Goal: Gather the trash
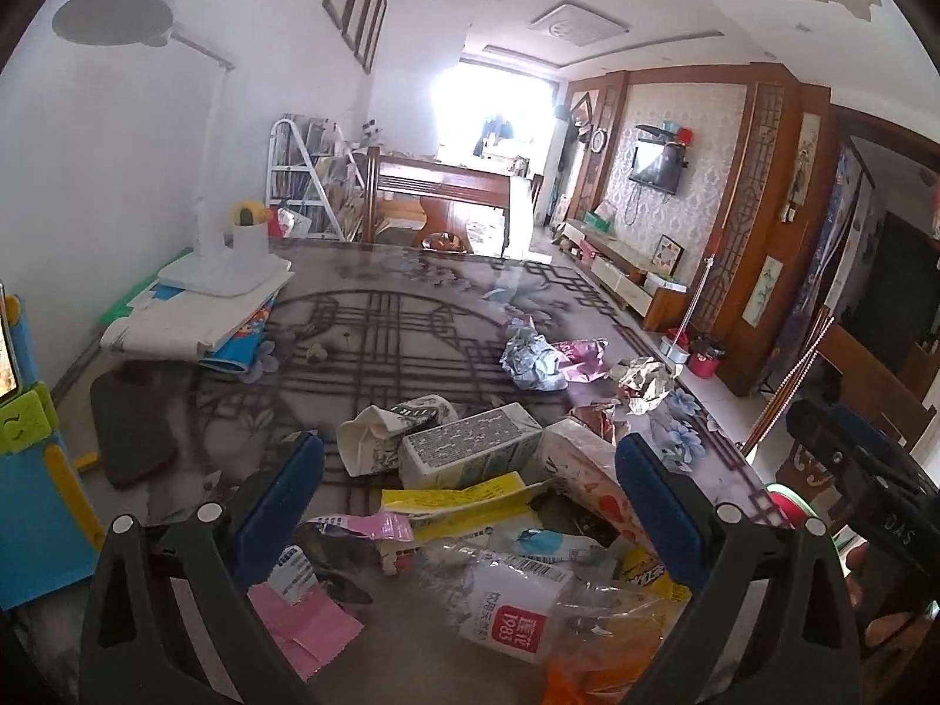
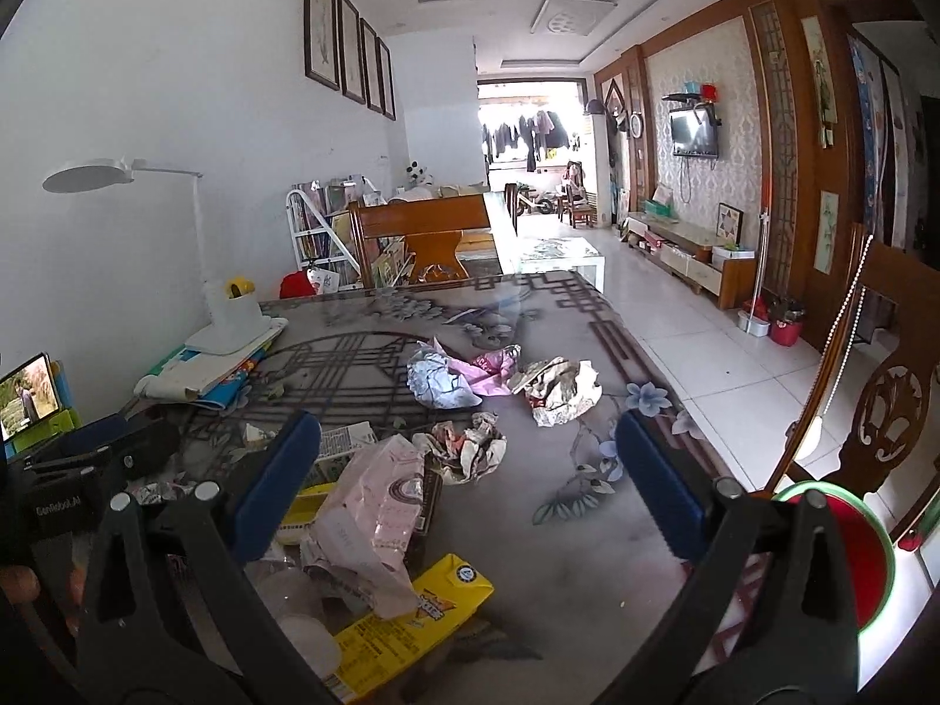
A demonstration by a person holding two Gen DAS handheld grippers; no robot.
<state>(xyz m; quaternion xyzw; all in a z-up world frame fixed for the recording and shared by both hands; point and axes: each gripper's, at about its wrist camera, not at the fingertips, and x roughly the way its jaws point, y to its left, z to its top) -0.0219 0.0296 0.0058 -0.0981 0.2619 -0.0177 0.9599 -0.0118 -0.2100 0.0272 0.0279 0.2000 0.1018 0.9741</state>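
Both the left hand-held gripper (image 1: pixel 470 505) and right hand-held gripper (image 2: pixel 467 484) hang spread wide, empty, above the worktop (image 2: pixel 558 552); cartons, wrappers and crumpled paper (image 2: pixel 555 390) litter it beside a desk lamp (image 2: pixel 232 317).

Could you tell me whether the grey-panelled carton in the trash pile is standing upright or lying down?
Lying down. The carton rests on its long side on the table, its printed grey panel facing up, leaning against a crushed paper cup.

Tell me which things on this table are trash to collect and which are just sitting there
Trash: crumpled paper balls, pink wrapper, yellow drink carton, milk carton, crushed paper cup, pink tissue pack.

Not trash: desk lamp, stacked books, phone, dark case.
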